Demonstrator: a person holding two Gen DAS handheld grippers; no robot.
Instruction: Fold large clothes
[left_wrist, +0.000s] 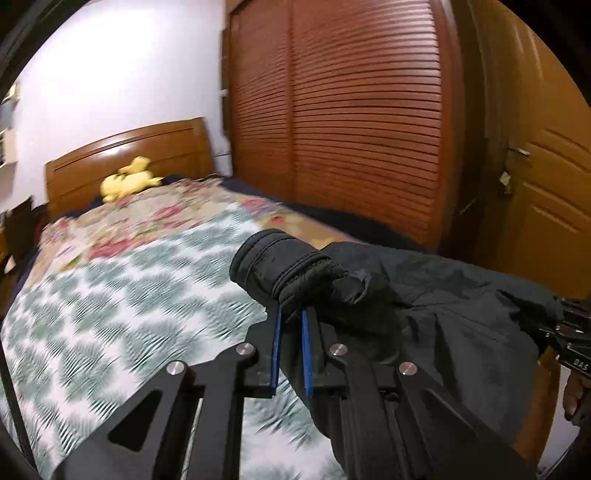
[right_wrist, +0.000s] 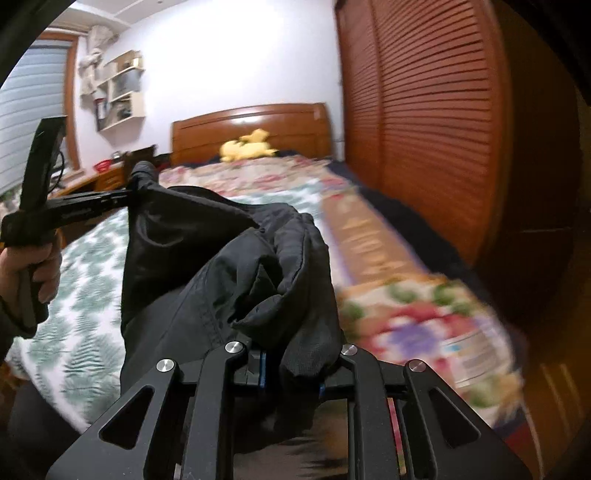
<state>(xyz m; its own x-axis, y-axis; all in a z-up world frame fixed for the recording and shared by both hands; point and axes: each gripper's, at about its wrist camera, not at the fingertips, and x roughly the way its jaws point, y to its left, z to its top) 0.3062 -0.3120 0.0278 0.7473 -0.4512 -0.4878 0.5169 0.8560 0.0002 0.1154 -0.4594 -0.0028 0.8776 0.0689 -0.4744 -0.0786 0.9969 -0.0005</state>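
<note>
Black jacket (left_wrist: 443, 295) aloft over the bed (left_wrist: 110, 295), each hand-held gripper, left (left_wrist: 291, 314) and right (right_wrist: 291, 363), clamped on it.

The jacket (left_wrist: 443, 295) is black, made of a thin, slightly shiny fabric with stitched seams, and it is off the bed (left_wrist: 110, 295), stretched in the air between two held points. One sleeve ends in a ribbed, rolled cuff (left_wrist: 273, 262) that stands up as an open tube, pinched just below its band. From there the cloth runs slack toward the other held end (a bunched, crumpled wad of fabric (right_wrist: 295, 288) seen in the right wrist view), sagging in deep folds between them. The lower part of the garment hangs down loosely below the held line, over the leaf-patterned cover.
</note>
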